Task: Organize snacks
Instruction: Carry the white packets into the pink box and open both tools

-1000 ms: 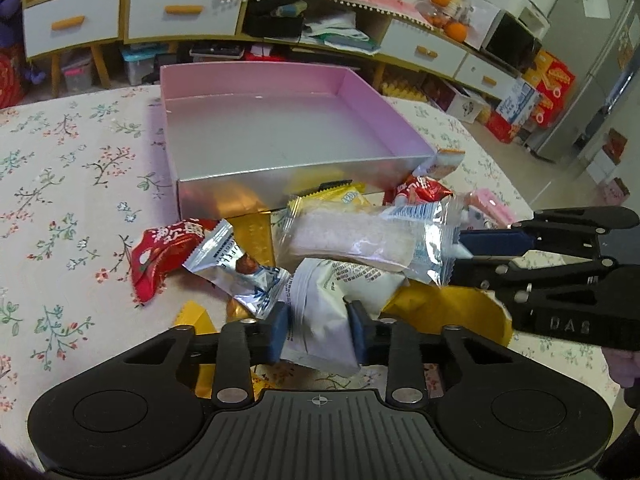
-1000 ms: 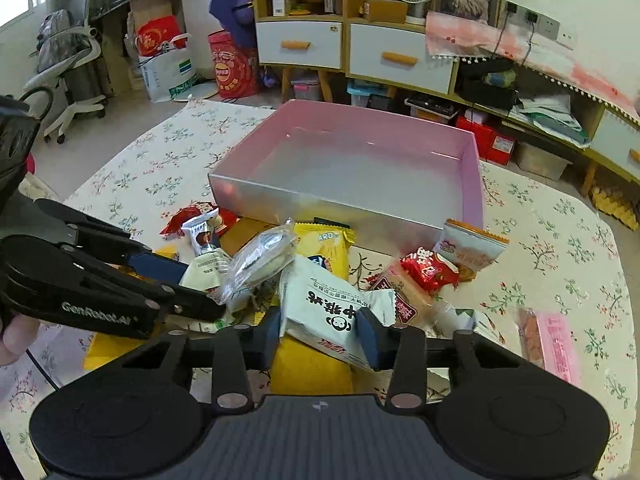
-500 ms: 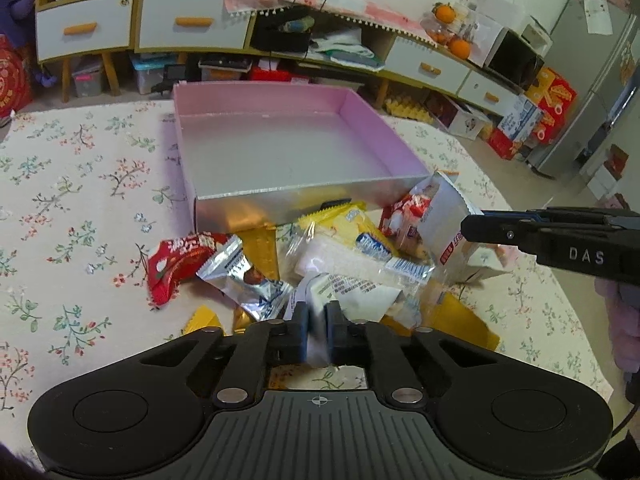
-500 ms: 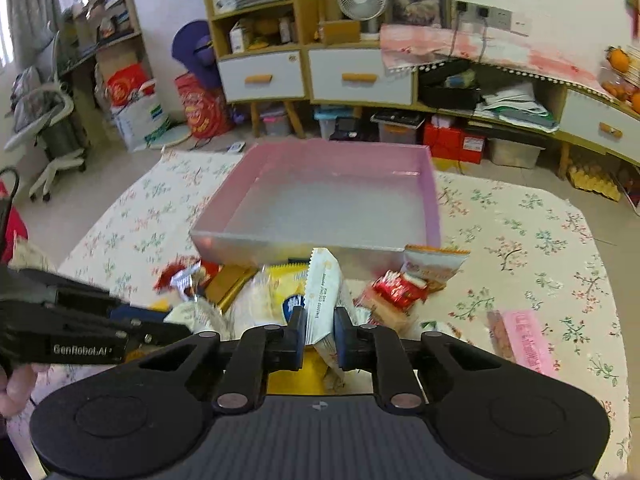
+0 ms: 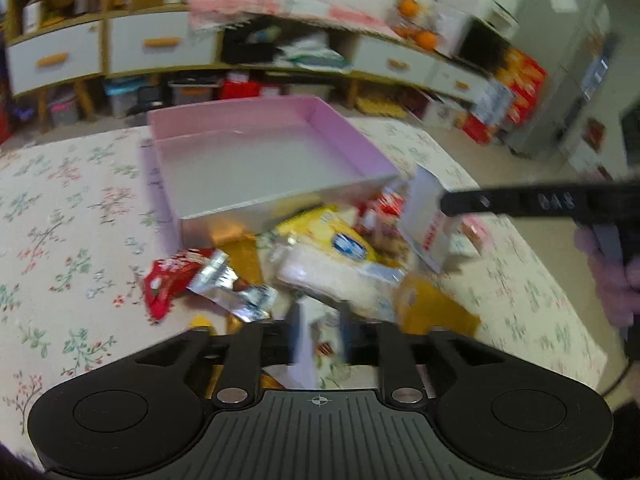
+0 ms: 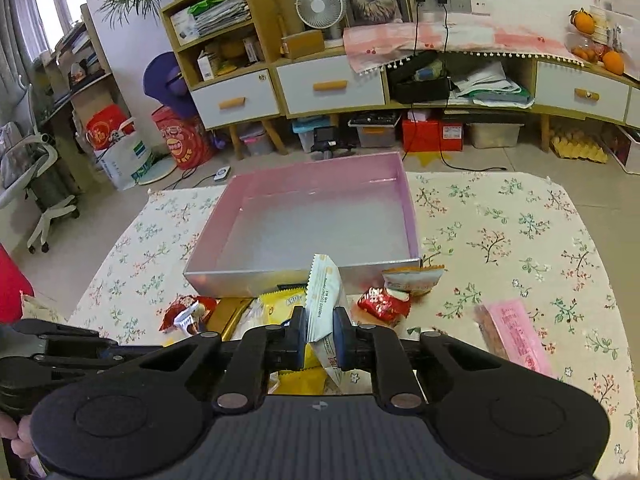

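The right gripper has its two fingers pinched onto a white snack packet, which stands on edge between the pads, its crimped top poking up above the near wall of the pink box. The left gripper is likewise clamped on a second white packet, though that view is blurred and only a pale sliver shows between the pads. The box sits on the floral tablecloth just beyond the pile and holds nothing yet. The rest of the snacks lie heaped against its near wall: a yellow packet, a red wrapper, a red-and-silver wrapper, an orange-edged packet and, apart to the right, a pink packet. These wrappers look light, thin and slick, so each should lift with almost no effort but may swivel or slide in a narrow pinch. The film is soft and will crumple rather than resist, while biscuits or cakes inside could crack under a hard squeeze. A safer hold is probably across the flat body near its middle, or on the crimped seam where there is no filling to crush. Held as it is, near the lower half, the right packet may flop sideways as it travels over the box wall, so a gentle carry seems wise.
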A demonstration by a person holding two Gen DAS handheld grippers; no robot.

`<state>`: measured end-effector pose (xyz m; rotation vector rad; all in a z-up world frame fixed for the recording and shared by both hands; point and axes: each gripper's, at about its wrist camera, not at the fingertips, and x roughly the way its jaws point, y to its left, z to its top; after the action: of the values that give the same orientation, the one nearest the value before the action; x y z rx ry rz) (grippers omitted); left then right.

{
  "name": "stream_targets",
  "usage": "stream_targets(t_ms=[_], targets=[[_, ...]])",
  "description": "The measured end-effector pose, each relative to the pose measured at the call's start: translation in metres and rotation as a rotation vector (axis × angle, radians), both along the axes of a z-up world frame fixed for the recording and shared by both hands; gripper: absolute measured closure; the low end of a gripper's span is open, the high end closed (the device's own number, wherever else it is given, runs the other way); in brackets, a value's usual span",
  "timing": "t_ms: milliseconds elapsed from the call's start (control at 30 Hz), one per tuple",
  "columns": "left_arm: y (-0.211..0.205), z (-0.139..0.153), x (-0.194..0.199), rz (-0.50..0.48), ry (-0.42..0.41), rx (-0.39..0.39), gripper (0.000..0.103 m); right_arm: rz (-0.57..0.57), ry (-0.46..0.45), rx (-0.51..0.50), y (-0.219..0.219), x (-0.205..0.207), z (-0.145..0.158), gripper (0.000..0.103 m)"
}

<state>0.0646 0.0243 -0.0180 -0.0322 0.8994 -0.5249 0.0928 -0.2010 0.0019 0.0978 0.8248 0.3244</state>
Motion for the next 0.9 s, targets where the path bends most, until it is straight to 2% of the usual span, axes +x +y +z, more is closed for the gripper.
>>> stream_targets(t_ms=[33,67,100,233,333,433,500,600,767,900], targets=[[-0.004,-0.002,-0.001,-0.025,-0.005,0.019,0.059,0.001,0.006,-0.001,0.001,0.000,0.000,0.103],[-0.008,-0.003,-0.003,-0.047,-0.016,0.042,0.044,0.003,0.010,-0.002,0.001,-0.001,0.000,0.103],[-0.014,-0.004,-0.005,-0.070,-0.032,0.072,0.038,0.005,0.014,-0.003,0.002,-0.001,0.000,0.103],[-0.041,-0.019,-0.009,-0.161,-0.061,0.219,0.035,0.017,0.018,0.004,0.004,-0.003,0.002,0.103],[-0.056,-0.032,-0.011,-0.179,-0.097,0.327,0.033,0.016,0.018,0.015,0.004,-0.002,0.004,0.103],[-0.061,-0.040,-0.009,-0.169,-0.117,0.387,0.036,0.016,0.017,0.020,0.006,-0.001,0.005,0.103],[-0.062,-0.043,-0.007,-0.142,-0.119,0.401,0.051,0.017,0.018,0.023,0.008,0.000,0.005,0.103],[-0.058,-0.040,-0.005,-0.105,-0.109,0.371,0.057,0.025,0.018,0.027,0.010,0.002,0.006,0.103],[-0.050,-0.026,-0.006,-0.055,-0.080,0.286,0.060,0.025,0.010,0.035,0.011,0.006,0.008,0.103],[-0.045,-0.004,-0.004,-0.029,-0.084,0.230,0.060,0.002,-0.006,0.085,0.003,0.012,0.014,0.103]])
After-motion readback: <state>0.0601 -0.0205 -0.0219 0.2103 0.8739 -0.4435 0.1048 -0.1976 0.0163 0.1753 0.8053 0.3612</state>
